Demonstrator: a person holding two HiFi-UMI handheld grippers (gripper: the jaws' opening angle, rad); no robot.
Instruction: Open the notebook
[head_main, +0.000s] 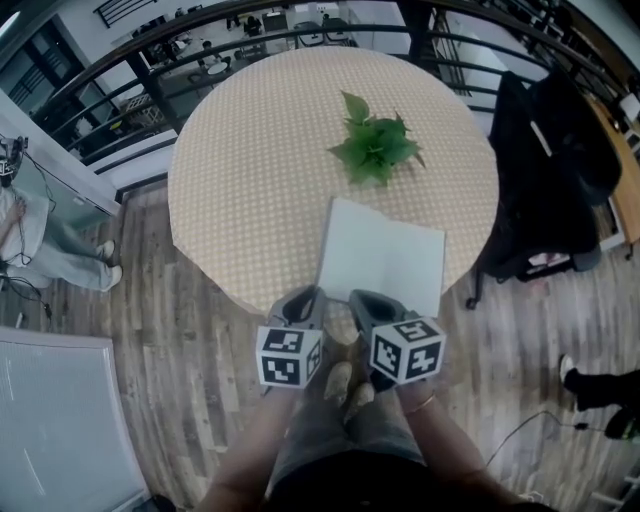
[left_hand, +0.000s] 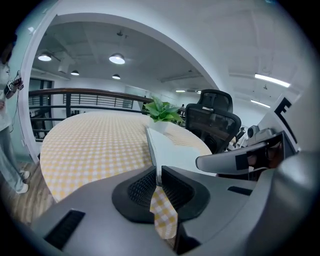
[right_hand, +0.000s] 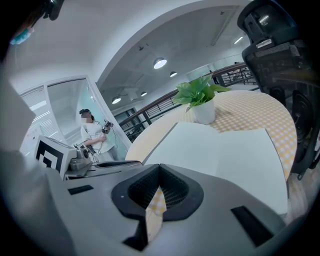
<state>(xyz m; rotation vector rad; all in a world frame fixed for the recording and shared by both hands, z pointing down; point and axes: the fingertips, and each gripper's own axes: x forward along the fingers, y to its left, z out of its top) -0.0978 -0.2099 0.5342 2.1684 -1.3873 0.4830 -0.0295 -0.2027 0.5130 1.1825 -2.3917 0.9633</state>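
A closed white notebook (head_main: 382, 258) lies flat on the round table (head_main: 250, 160) with its yellow checked cloth, close to the near edge. My left gripper (head_main: 308, 298) hovers at the table's edge by the notebook's near left corner. Only a thin slit shows between its jaws, nothing gripped. In the left gripper view the notebook (left_hand: 172, 147) shows edge-on, its corner straight ahead of the left gripper (left_hand: 159, 180). My right gripper (head_main: 362, 302) hangs beside it, below the notebook's near edge. In the right gripper view the right gripper (right_hand: 159, 186) is shut and empty, the notebook (right_hand: 220, 145) just beyond.
A small green plant (head_main: 375, 145) in a white pot stands behind the notebook. To the table's right is a black office chair (head_main: 550, 170). A person (head_main: 30, 230) stands at the far left on the wooden floor. A dark railing (head_main: 120, 70) curves behind the table.
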